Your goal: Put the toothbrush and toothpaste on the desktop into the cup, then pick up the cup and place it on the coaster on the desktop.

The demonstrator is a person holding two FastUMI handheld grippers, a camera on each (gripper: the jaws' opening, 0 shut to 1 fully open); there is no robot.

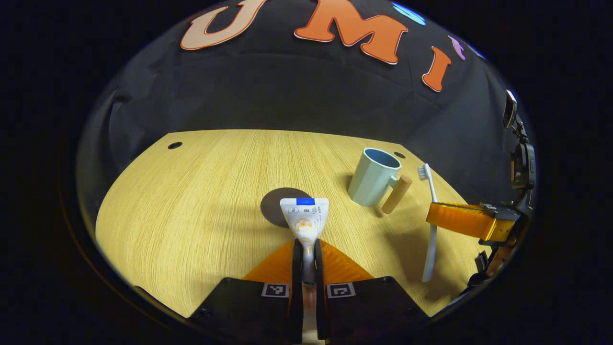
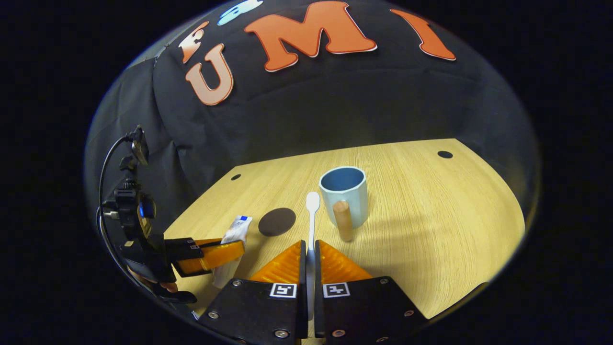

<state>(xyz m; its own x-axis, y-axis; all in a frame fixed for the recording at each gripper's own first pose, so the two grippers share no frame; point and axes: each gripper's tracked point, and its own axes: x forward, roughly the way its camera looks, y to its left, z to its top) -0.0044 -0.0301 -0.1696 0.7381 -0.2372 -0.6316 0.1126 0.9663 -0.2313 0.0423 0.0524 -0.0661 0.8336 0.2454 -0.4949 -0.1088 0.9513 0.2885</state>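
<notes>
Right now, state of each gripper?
Left gripper: shut on the toothpaste, held off the desk.
Right gripper: shut on the toothbrush, head pointing toward the cup.

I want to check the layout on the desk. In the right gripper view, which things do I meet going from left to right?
Left tool → toothpaste → coaster → toothbrush → cup.
</notes>
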